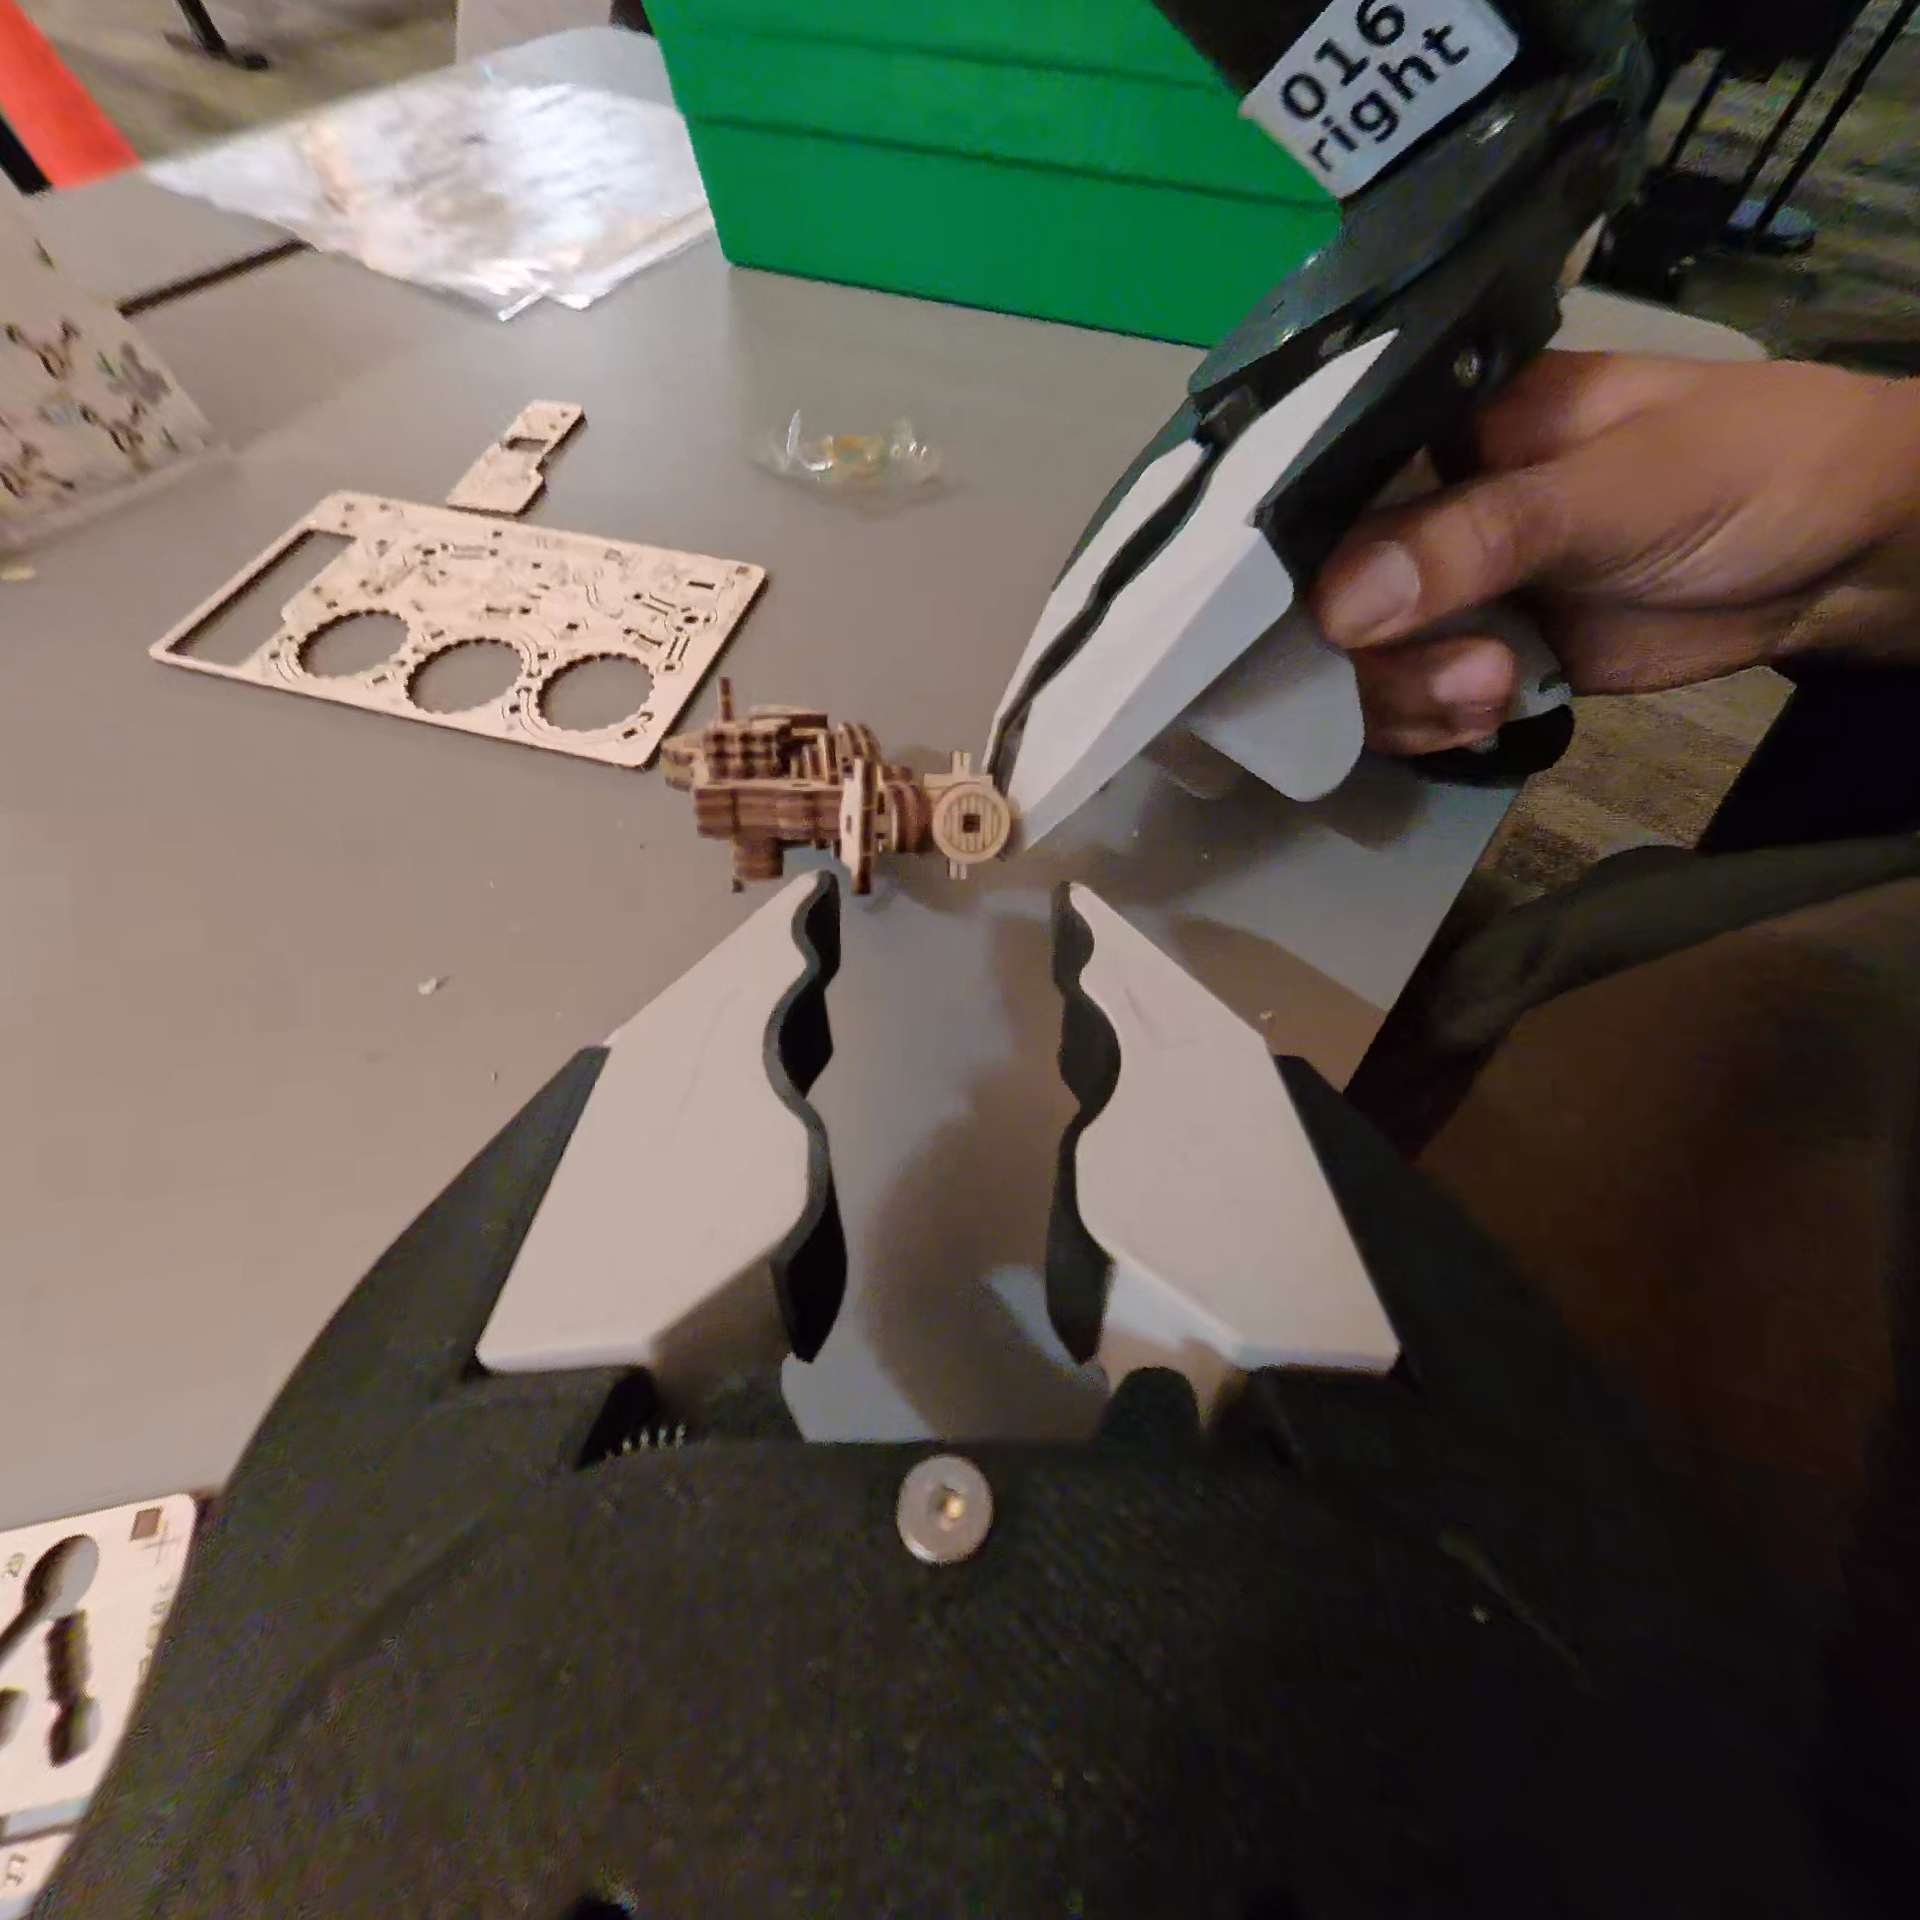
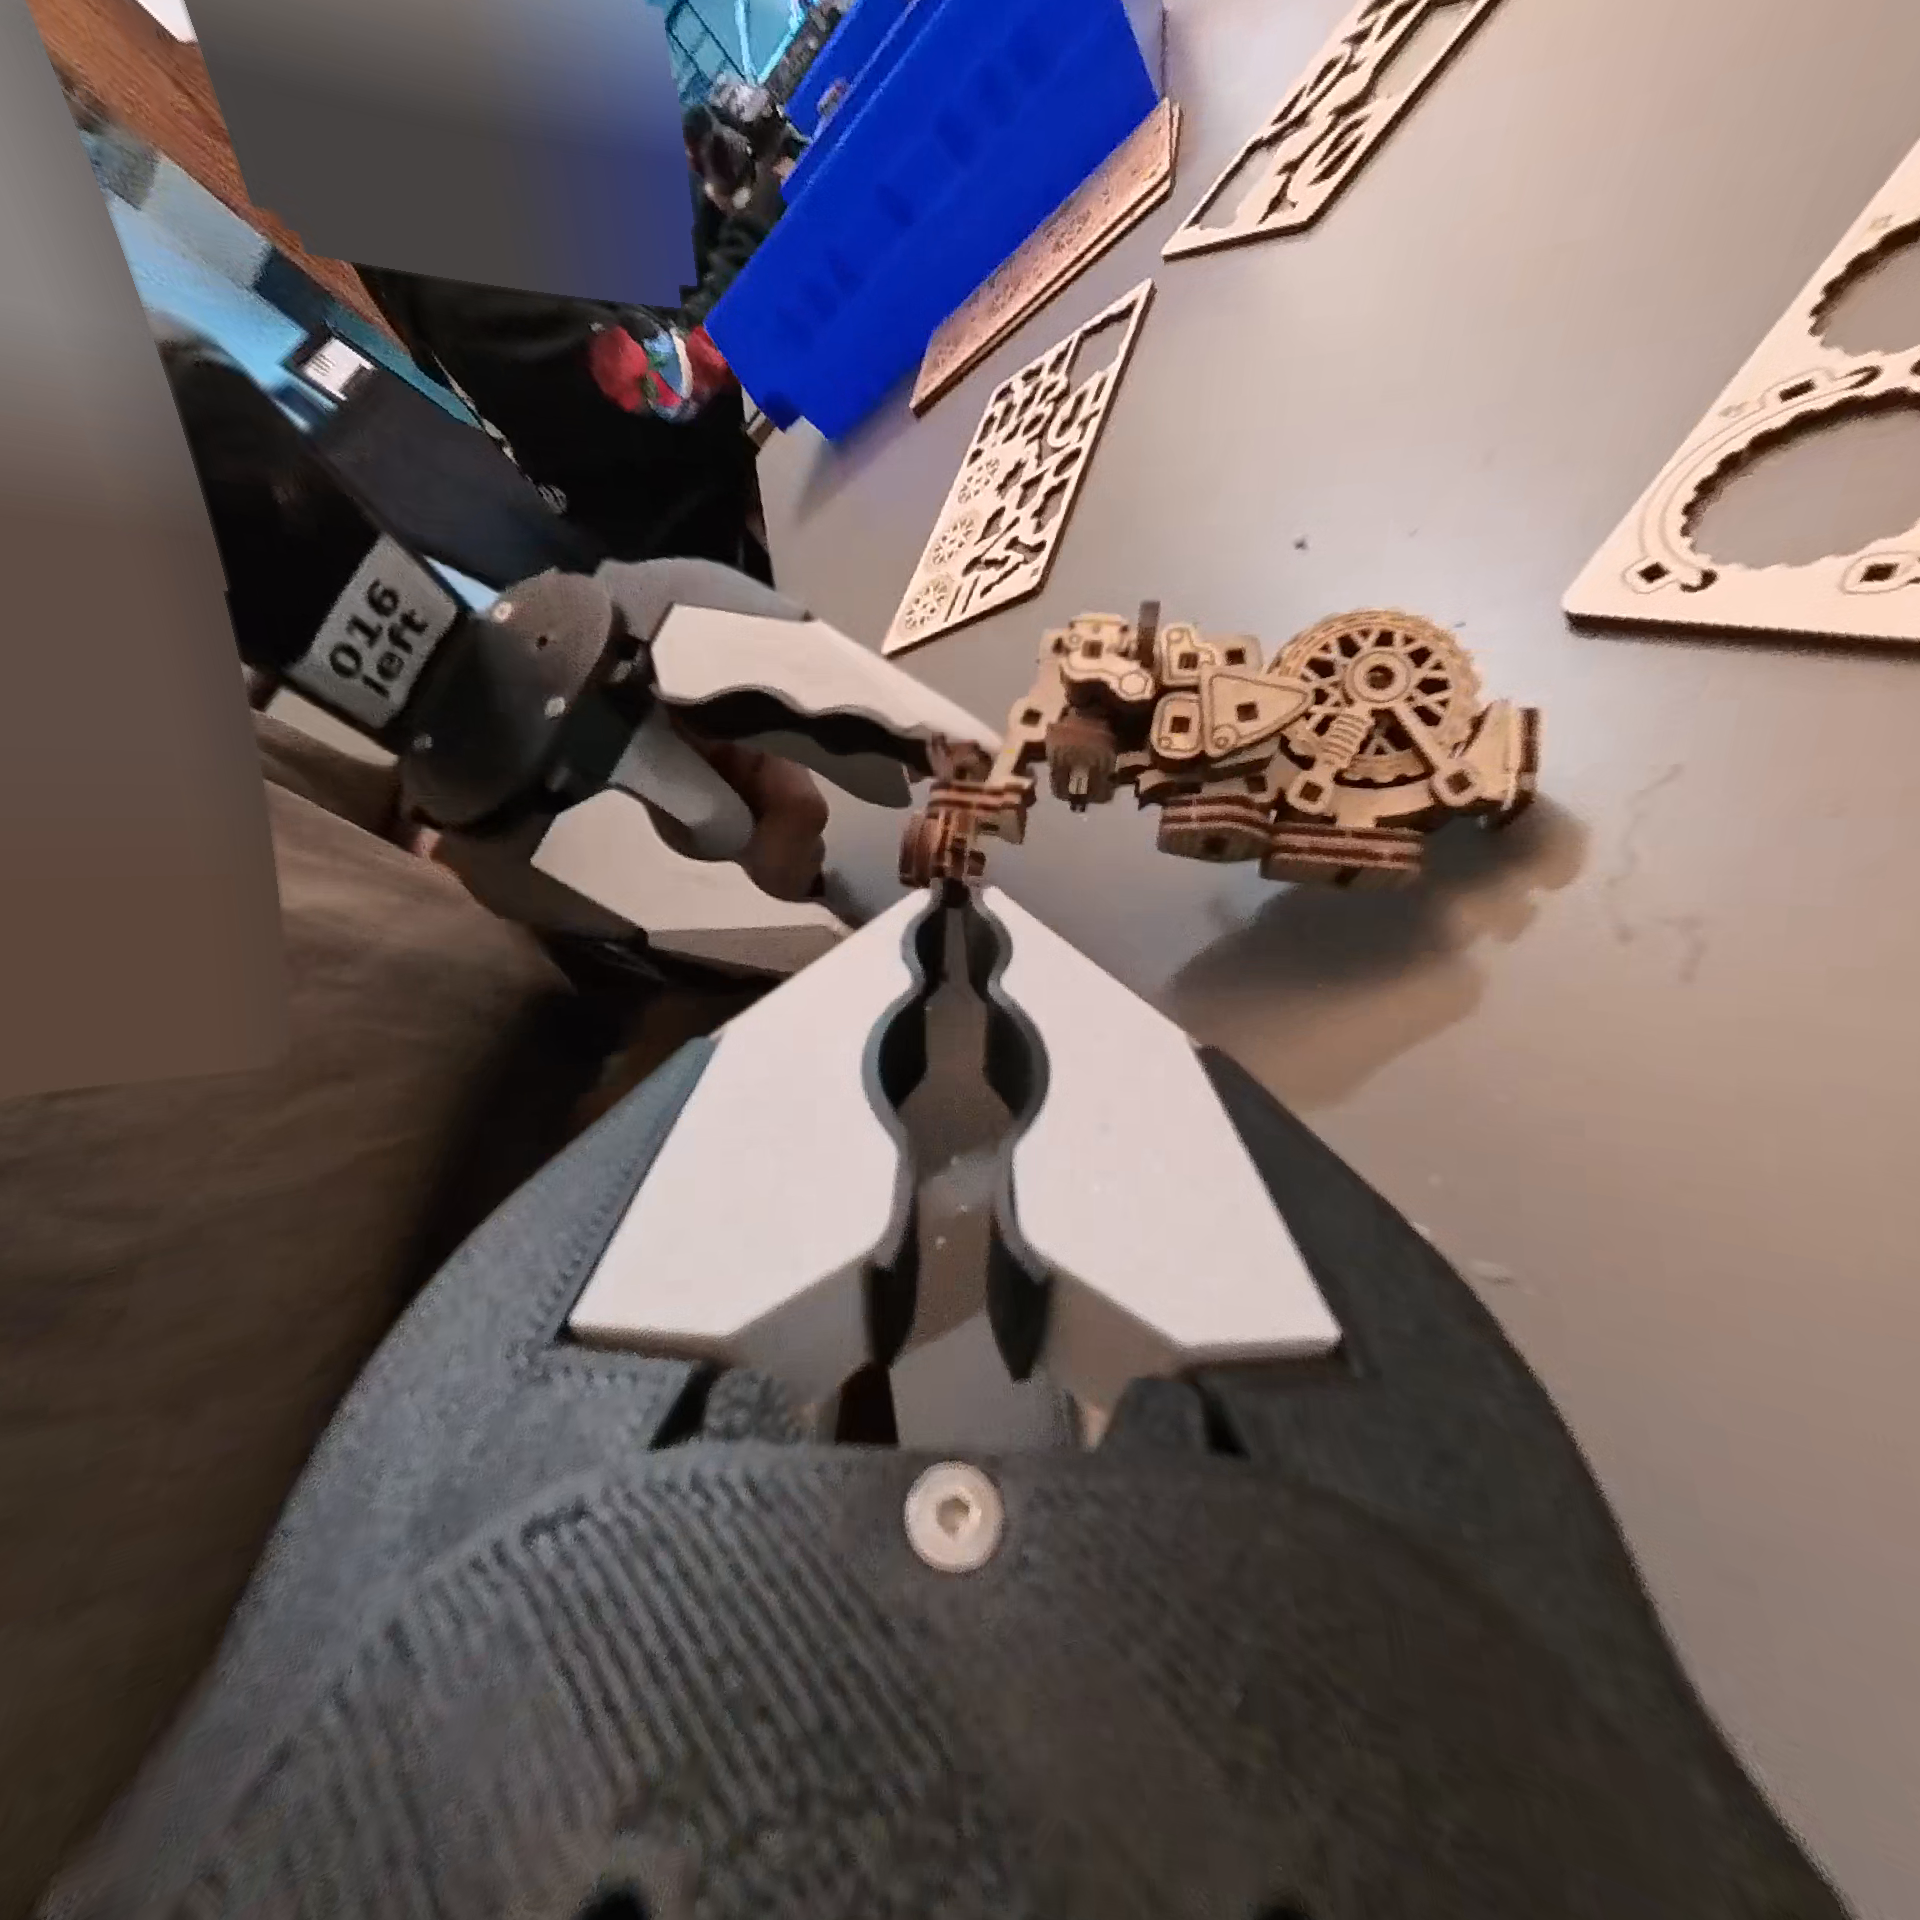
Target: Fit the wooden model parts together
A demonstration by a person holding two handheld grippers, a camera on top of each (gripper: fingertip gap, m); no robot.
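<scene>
The partly built wooden model (image 1: 790, 790) lies on the grey table (image 1: 312, 987); in the right wrist view it (image 2: 1288, 727) shows its gear wheel and side plates. My right gripper (image 2: 951, 899) is shut on a small round wooden part (image 2: 940, 831) at the model's near end. The left wrist view shows this part (image 1: 968, 818) pinched at the right gripper's tips (image 1: 1006, 795), with a hand on the handle. My left gripper (image 1: 945, 904) is open and empty, its tips just short of the model. It also shows in the right wrist view (image 2: 935, 758), beside the held part.
A wooden sheet with three round holes (image 1: 457, 634), a small offcut (image 1: 516, 457), a clear bag of small parts (image 1: 847, 457) and a green box (image 1: 987, 156) lie beyond the model. More cut-out sheets (image 2: 1023, 499) (image 2: 1787, 416) and a blue box (image 2: 935, 208) are nearby. The table edge runs at the right (image 1: 1455, 935). Left and right tips are no more than a few centimetres apart.
</scene>
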